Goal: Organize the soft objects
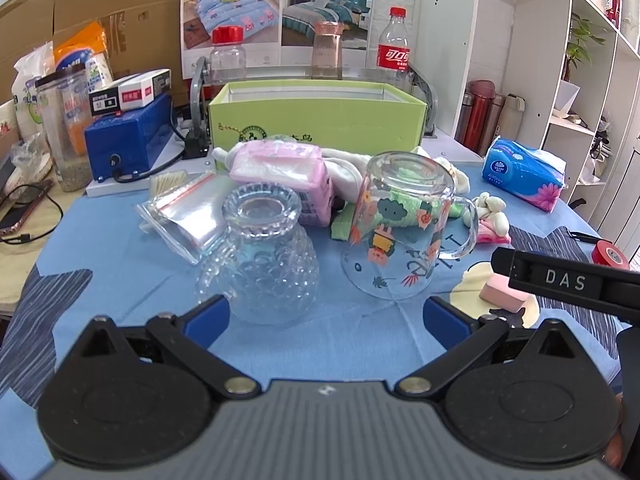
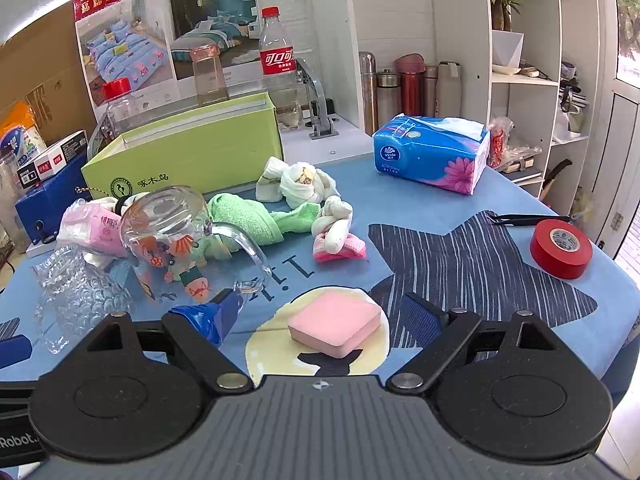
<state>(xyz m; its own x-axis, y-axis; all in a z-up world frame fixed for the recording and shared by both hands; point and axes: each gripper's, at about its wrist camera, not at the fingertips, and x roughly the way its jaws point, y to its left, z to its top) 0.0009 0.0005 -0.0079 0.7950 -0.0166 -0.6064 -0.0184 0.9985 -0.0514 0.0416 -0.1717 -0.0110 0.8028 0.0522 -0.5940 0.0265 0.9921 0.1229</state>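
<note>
The desk point(image 2: 500, 196) is covered with a blue cloth printed with dark striped stars, and white shelving is seen behind it. The left claw point(image 1: 326, 318) is held wide open; nothing is gripped, and the textured glass point(image 1: 258, 268), standing upside down, is seen just ahead of its left finger. The right claw point(image 2: 320, 314) is likewise spread wide and empty; the pink sponge point(image 2: 335, 325) lies on the cloth between its fingers, untouched as far as can be seen.

Two glass vessels are counted: the textured glass and one printed mug point(image 1: 400, 224), also inverted. The soft items are gathered behind the mug: one green towel point(image 2: 252, 220), one knotted white cloth point(image 2: 304, 182), one white-and-pink sock bundle point(image 2: 338, 236) and one pink tissue pack point(image 1: 280, 176). One green box point(image 1: 320, 114), open at the top, stands behind them. One blue tissue pack point(image 2: 432, 156) and one red tape roll point(image 2: 560, 248) are placed to the right, well apart from the pile.
</note>
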